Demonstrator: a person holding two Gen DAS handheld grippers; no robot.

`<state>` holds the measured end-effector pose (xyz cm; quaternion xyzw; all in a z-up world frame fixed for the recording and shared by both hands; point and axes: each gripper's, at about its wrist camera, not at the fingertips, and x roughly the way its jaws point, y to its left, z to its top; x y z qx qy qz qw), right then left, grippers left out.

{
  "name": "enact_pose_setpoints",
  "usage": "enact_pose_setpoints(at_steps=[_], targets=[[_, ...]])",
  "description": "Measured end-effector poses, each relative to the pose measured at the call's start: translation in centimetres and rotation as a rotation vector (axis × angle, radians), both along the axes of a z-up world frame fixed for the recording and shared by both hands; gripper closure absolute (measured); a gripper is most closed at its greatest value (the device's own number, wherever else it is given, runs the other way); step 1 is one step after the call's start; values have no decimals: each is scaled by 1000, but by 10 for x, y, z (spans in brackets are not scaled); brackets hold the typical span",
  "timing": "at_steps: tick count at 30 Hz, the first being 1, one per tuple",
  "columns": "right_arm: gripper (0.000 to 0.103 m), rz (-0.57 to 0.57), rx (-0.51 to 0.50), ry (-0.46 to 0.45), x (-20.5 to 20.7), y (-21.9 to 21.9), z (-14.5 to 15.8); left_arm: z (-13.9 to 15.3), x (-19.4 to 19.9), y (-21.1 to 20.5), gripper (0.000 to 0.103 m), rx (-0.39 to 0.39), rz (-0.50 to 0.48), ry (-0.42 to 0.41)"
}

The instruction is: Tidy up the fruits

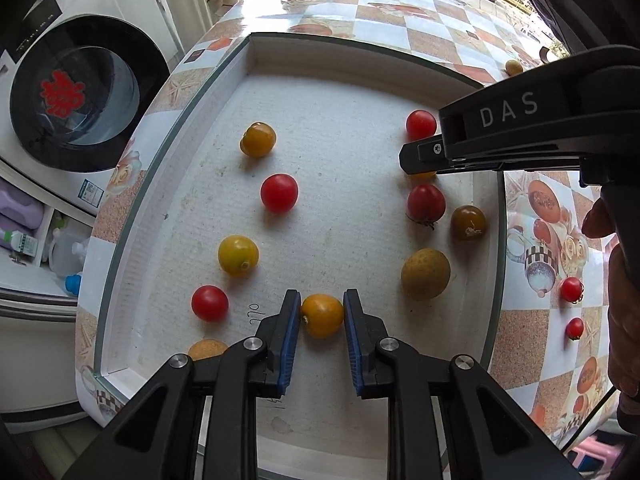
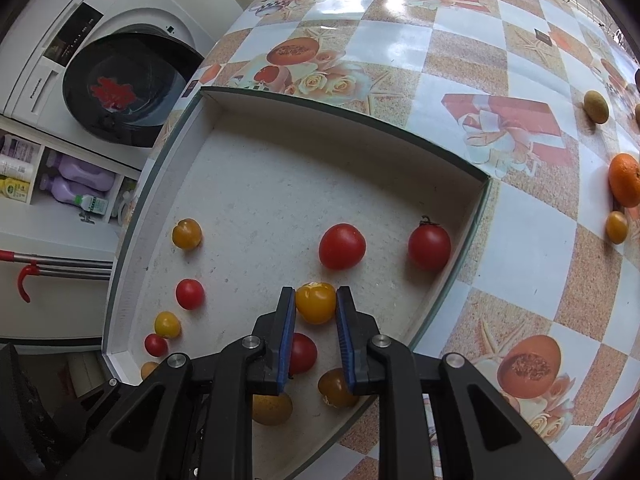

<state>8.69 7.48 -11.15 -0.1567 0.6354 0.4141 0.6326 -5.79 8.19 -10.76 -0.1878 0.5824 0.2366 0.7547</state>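
Note:
A white shallow tray (image 1: 248,92) on the table holds several red and yellow cherry tomatoes. My left gripper (image 1: 322,314) is shut on a yellow tomato (image 1: 322,316) over the tray's near edge. A red tomato (image 1: 209,303) and another yellow one (image 1: 238,255) lie to its left. My right gripper (image 2: 316,304) is shut on a yellow tomato (image 2: 316,302) above the tray (image 2: 304,120), near two red tomatoes (image 2: 342,246). The right gripper also shows in the left wrist view (image 1: 416,158), over the tray's right side.
Outside the tray on the patterned tablecloth lie two red tomatoes (image 1: 571,289), an orange (image 2: 625,179), a yellow tomato (image 2: 616,227) and a greenish fruit (image 2: 596,107). A washing machine (image 2: 120,92) stands left of the table, beyond its edge.

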Motion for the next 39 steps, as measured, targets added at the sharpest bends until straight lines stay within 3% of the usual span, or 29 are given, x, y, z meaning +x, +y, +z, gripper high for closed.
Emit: enact_pose_setpoints(at_steps=[2, 3, 4, 5, 6, 10, 13, 17, 20, 28, 39], targets=[[76, -2, 14, 3, 0, -3, 5, 0, 1, -1, 79, -4, 2, 7], [64, -7, 21, 2, 0, -5, 9, 0, 0, 0, 78, -6, 5, 9], [45, -10, 34, 1, 0, -6, 14, 1, -1, 1, 54, -6, 9, 10], [42, -12, 56, 6, -1, -8, 19, 2, -1, 2, 32, -4, 15, 8], [36, -16, 62, -4, -2, -10, 25, 5, -3, 2, 0, 11, 25, -2], [24, -50, 80, -14, -3, -23, 42, 16, -8, 0, 0, 46, 28, -8], [21, -74, 55, -50, -5, -38, 51, 16, -10, 3, 0, 46, 33, 22], [16, -92, 5, -93, -12, -58, 57, 31, -19, 3, 0, 80, 48, -15], [0, -78, -43, -120, -21, -70, 55, 32, -23, 5, 0, 66, 46, 13], [0, -26, -154, -216, -40, -83, 49, 27, -32, 0, 0, 68, 11, 73], [0, -7, -153, -248, -51, -78, 53, 27, -35, -5, 0, 63, 1, 91]])
